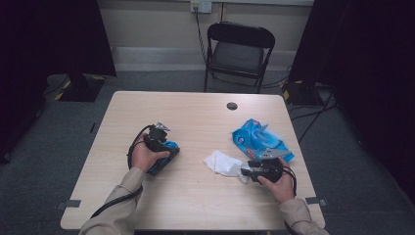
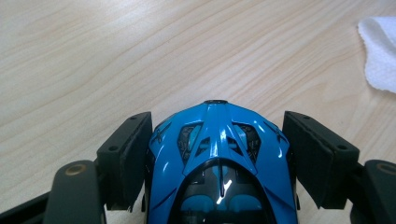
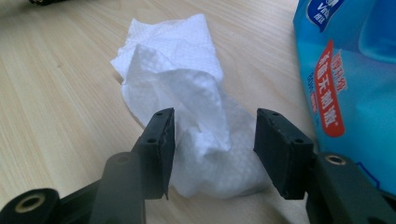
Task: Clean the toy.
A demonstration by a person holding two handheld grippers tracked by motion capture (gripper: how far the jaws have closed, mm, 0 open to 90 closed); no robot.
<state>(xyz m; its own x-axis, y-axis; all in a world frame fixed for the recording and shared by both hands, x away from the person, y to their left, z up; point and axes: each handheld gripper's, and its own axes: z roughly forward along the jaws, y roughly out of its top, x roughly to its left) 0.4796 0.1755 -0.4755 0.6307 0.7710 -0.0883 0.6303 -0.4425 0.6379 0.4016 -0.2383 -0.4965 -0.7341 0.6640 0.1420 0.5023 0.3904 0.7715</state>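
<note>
On the desk (image 1: 195,196), the wipe (image 1: 222,163) serves as the landmark. The toy car (image 1: 164,155) sits well to the left of the wipe, between the jaws of the left tool (image 1: 161,147). The wet-wipe pack (image 1: 262,139) lies just beyond the wipe, on its far right side. The right tool (image 1: 247,171) rests at the wipe's near right edge.

State of the tools:
- Left tool (image 2: 217,154): jaws spread wide around the toy car (image 2: 219,158). One pad sits against the car's flank; a thin gap seems to show at the other. A firm pinch cannot be confirmed.
- Right tool (image 3: 212,149): jaws spread, with the crumpled wipe (image 3: 187,116) bunched between them. Neither pad presses on it.

Possible faults:
- The car's glossy, rounded shell gives the pads little purchase. If the left tool lifts or tilts it, the car is likely to slip or roll out.
- The wipe is soft and loosely folded. If the right tool closes on a single fold, it may catch only a corner, and the rest may drag or drop.
- The pack (image 3: 345,84) lies close beside the right tool. A sideways move may nudge it.

View differences:
- The high view shows both hands, the pack and the spacing of all things around the wipe.
- The left gripper view shows the pad contact on the car.
- The right gripper view shows the gap between the pads and the wipe.
</note>
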